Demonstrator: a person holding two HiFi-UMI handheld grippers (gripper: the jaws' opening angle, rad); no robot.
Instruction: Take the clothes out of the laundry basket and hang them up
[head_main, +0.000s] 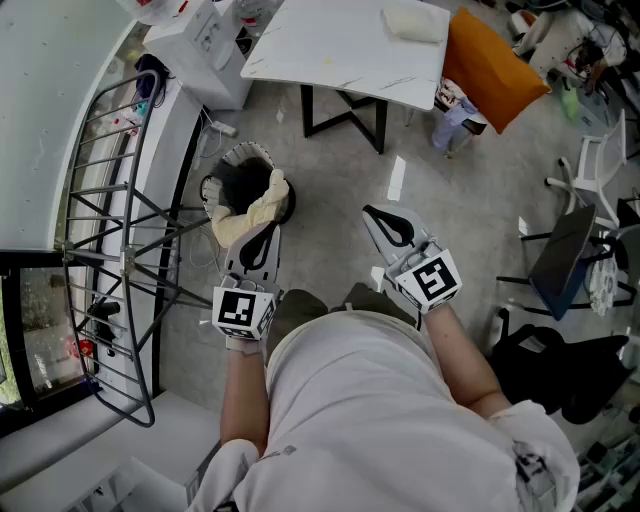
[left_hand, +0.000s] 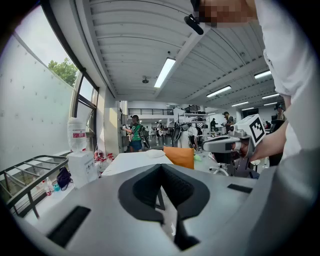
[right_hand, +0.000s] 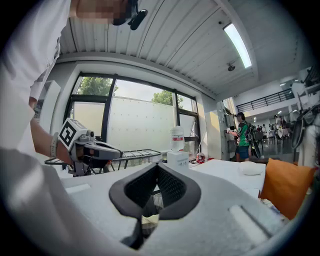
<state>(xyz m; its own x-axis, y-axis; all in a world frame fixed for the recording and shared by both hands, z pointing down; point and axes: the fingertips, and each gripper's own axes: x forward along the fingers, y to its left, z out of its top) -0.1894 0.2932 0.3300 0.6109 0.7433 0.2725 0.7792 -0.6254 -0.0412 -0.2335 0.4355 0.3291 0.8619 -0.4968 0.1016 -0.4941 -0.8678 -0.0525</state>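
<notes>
The round laundry basket (head_main: 228, 170) stands on the floor by the rack, with a cream garment (head_main: 250, 212) draped over its near rim. My left gripper (head_main: 268, 233) is shut and empty, its tip just over that garment. My right gripper (head_main: 372, 213) hangs shut and empty over bare floor, well right of the basket. The wire drying rack (head_main: 110, 250) runs along the window at the left, with nothing hanging on it. In the left gripper view the shut left gripper (left_hand: 160, 168) points level into the room. In the right gripper view the shut right gripper (right_hand: 157, 167) points toward the rack (right_hand: 134, 153).
A white table (head_main: 340, 45) with a black frame stands beyond the basket, with an orange cushion (head_main: 492, 66) at its right end. A black chair (head_main: 562, 262) and dark bags sit at the far right. A white box (head_main: 198, 42) stands near the window. People stand far back.
</notes>
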